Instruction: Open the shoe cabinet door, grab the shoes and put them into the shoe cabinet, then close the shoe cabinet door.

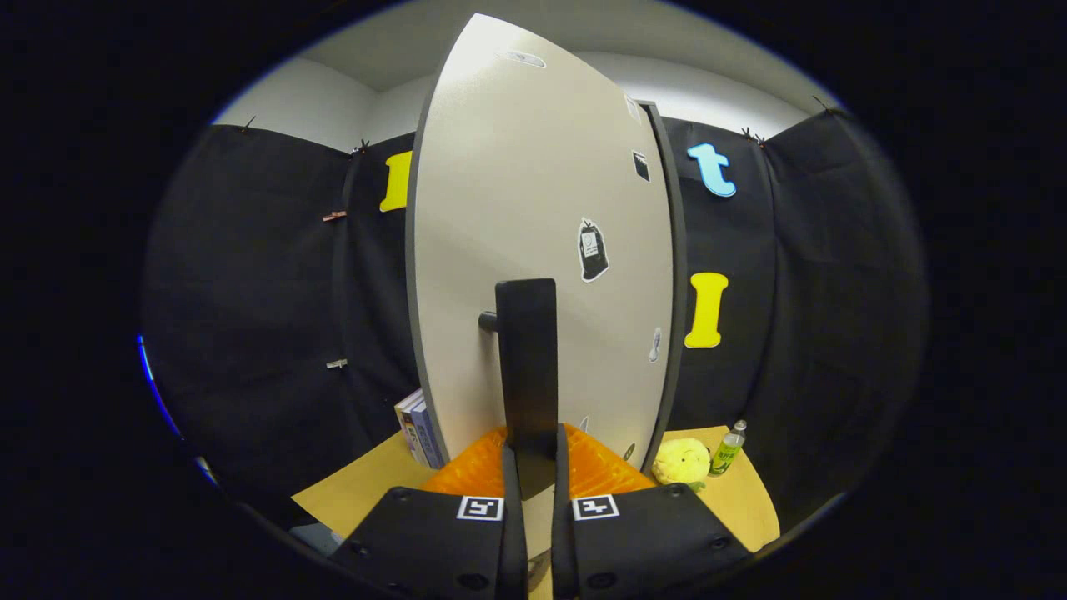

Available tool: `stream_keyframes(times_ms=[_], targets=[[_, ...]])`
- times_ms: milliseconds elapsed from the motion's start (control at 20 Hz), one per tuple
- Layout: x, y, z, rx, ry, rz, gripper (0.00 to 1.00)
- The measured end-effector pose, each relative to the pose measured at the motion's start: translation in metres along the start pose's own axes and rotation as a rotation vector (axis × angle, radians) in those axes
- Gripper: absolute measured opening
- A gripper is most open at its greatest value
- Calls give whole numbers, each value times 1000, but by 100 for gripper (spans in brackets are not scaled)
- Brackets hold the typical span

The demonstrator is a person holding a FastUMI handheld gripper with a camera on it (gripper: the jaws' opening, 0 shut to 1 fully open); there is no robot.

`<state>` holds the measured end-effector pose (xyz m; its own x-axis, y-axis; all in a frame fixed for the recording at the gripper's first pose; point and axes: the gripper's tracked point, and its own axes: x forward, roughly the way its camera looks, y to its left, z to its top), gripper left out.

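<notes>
The shoe cabinet door (542, 208) is a tall beige panel with a few small stickers, standing right in front of me. Its black upright bar handle (526, 358) sticks out from the panel on a short post. My gripper (532, 457) is shut on the lower end of that handle, one finger pressing on each side. The door's left edge stands free against the booth wall, and its right edge meets a dark upright strip (677, 275). I cannot tell how far the door is swung out.
The cabinet stands on a light wooden tabletop (746, 500). A few books (419, 429) stand upright behind the door's left edge. To the right of the door lie a yellow plush toy (681, 461) and a small green bottle (728, 450).
</notes>
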<state>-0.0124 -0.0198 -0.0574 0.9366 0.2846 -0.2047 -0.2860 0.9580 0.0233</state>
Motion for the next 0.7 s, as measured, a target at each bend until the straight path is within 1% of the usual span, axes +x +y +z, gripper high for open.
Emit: stream_keyframes(times_ms=[100, 300, 400, 550, 700], targets=[[-9, -17, 0, 9, 9, -26, 15], [-30, -57, 3, 32, 16, -133, 14], [-49, -70, 17, 27, -35, -167, 13], [-71, -89, 35, -13, -88, -247, 13], [-88, -92, 46, -23, -136, -270, 13]])
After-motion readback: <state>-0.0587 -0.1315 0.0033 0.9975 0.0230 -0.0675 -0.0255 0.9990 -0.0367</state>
